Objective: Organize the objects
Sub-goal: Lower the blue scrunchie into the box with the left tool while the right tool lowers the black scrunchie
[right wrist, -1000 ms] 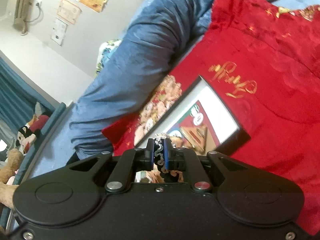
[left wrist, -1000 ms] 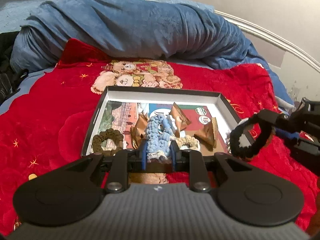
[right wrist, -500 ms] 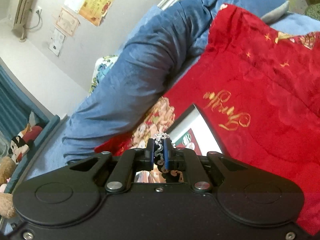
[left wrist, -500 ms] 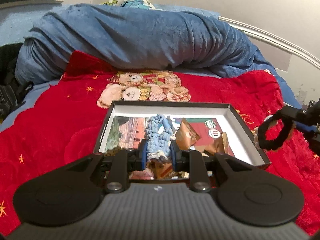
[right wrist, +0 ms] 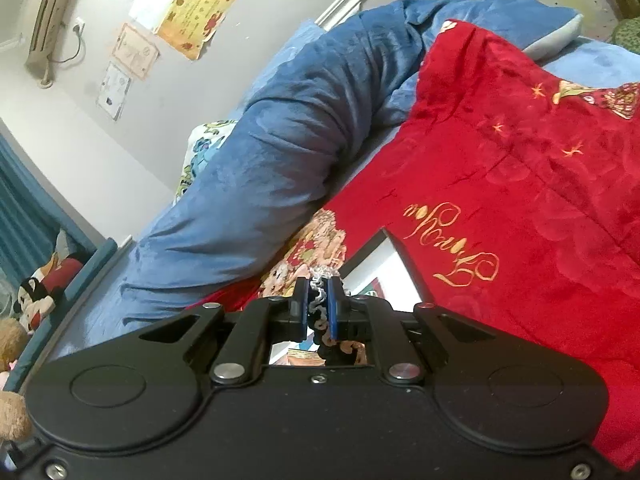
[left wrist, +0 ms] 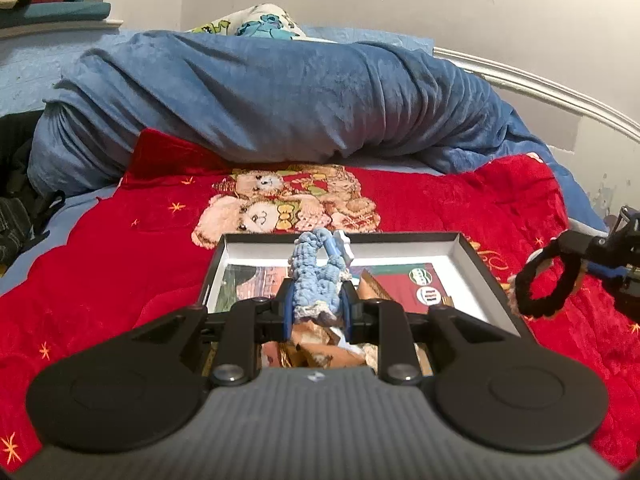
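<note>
My left gripper (left wrist: 316,312) clenches the blue scrunchie (left wrist: 316,280) above the box (left wrist: 472,256); my right gripper (right wrist: 318,312) pinches the black scrunchie (left wrist: 546,284) beyond the box's right edge, for sorting.

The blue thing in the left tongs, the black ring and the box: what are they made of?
The blue thing looks like crocheted chenille yarn: bumpy, fuzzy, matte loops. The black ring, pinched by the right tongs, seems to be the same fuzzy yarn. The box is probably cardboard: thin straight walls, black outside, matte white inside.
</note>
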Demonstrator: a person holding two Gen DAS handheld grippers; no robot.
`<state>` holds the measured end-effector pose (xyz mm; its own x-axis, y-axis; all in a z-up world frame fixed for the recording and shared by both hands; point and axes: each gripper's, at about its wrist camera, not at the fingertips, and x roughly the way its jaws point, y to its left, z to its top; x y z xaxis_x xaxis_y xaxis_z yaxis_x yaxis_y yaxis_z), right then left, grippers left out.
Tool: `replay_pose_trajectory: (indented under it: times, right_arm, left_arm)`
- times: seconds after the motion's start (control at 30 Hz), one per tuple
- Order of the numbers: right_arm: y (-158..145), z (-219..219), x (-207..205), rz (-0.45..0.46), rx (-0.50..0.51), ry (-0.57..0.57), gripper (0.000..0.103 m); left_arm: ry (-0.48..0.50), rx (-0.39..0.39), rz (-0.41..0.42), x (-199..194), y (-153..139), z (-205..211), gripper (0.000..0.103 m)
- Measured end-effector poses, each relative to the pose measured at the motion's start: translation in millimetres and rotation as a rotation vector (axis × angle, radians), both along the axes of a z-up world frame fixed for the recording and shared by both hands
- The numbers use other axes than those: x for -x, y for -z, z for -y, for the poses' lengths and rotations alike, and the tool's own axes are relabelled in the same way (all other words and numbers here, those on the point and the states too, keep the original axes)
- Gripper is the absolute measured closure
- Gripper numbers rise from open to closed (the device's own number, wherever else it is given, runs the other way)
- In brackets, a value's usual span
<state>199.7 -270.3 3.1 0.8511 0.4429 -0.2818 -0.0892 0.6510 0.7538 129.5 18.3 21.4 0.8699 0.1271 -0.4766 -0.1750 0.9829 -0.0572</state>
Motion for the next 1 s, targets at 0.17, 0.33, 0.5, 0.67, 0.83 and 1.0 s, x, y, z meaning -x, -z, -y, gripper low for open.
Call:
replay_pose_trajectory:
  times: [0.17,0.33,0.5,0.67,0.83,1.0]
  right_arm:
    - [2,-5,-16,0.008,-0.011,-0.001,0.093]
    - [1,-10,-25,0.008,0.005,-0.001,0.093]
    - [-6,-16,-34,0.034,0.010,-0.020,0.093]
    - [-4,-18,-42,0.066,-0.070,-0.064,0.093]
    - [-7,-24,-55,0.082,-0.086,-0.075,0.093]
    - [-9,-41,-68,0.081,-0.026,-0.083,0.093]
  left_arm:
    - [-0.014,0.001,0.013,-4,-4,-4,0.076]
    - [-0.029,0.020,0.004,-12,0,-11,0.076]
    - [-0.041,0.043,-0.002,-23,4,-14,0.076]
    - [-0.049,0.051,0.008,-32,2,-16,0.076]
    - [-0.056,0.068,0.022,-41,0,-20,0.076]
    - [-0.063,0.064,0.037,-51,-2,-23,0.076]
